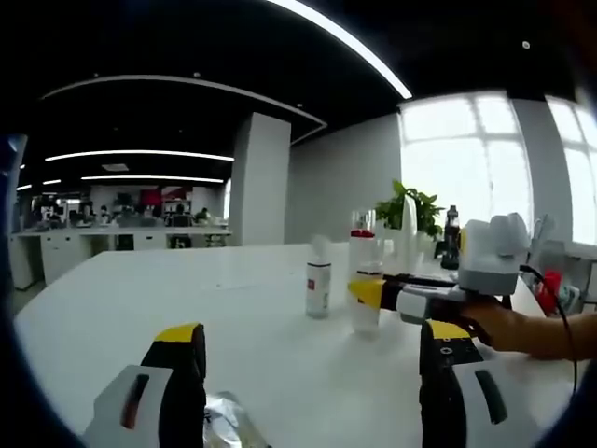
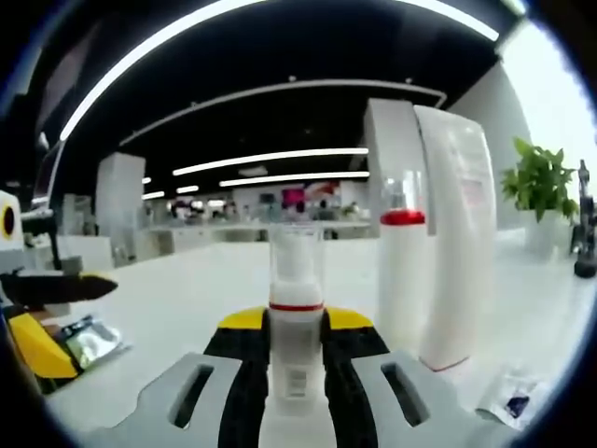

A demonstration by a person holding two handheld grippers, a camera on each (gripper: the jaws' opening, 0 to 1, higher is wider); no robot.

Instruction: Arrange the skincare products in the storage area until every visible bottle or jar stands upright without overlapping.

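Observation:
My right gripper [image 2: 296,327] is shut on a small white bottle [image 2: 296,280] with a red band and a clear cap, upright on the white table. In the left gripper view it comes in from the right [image 1: 373,291], holding that bottle [image 1: 366,315]. Close to the right of the held bottle stand a white bottle with a red collar [image 2: 403,271] and a tall white tube [image 2: 457,243]. Another white bottle with a red label [image 1: 318,280] stands just left of the held one. My left gripper [image 1: 312,331] is open over the table, with a foil sachet [image 1: 224,420] lying between its jaws.
A second small sachet [image 2: 508,397] lies by the tall tube's base. A potted plant [image 1: 410,210] and a dark bottle [image 1: 451,238] stand at the far table edge near the window. The left gripper [image 2: 65,313] shows at the left of the right gripper view beside the foil sachet [image 2: 89,341].

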